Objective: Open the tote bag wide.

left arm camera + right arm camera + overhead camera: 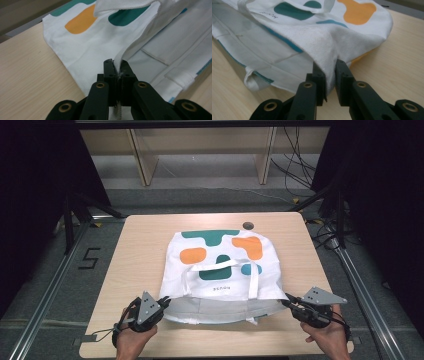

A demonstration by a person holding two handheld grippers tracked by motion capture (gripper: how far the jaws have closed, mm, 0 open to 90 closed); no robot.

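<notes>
A white tote bag [222, 265] with teal and orange blobs lies flat on the wooden table [140, 250], its mouth toward the near edge. My left gripper [164, 300] is shut on the upper layer of the bag's rim at the mouth's left corner; in the left gripper view the fabric edge [119, 65] is pinched between the jaws of the left gripper [117, 65]. My right gripper [287, 299] is shut on the rim at the right corner, and the cloth [329, 62] rises from between the jaws of the right gripper [329, 65]. The upper layer is lifted, showing the pale lining [220, 309].
The bag's handle [220, 268] lies looped on top of it. A small dark round hole [248, 225] sits in the table near the far edge. Bare tabletop lies on both sides of the bag. Shelving legs and cables stand beyond the table.
</notes>
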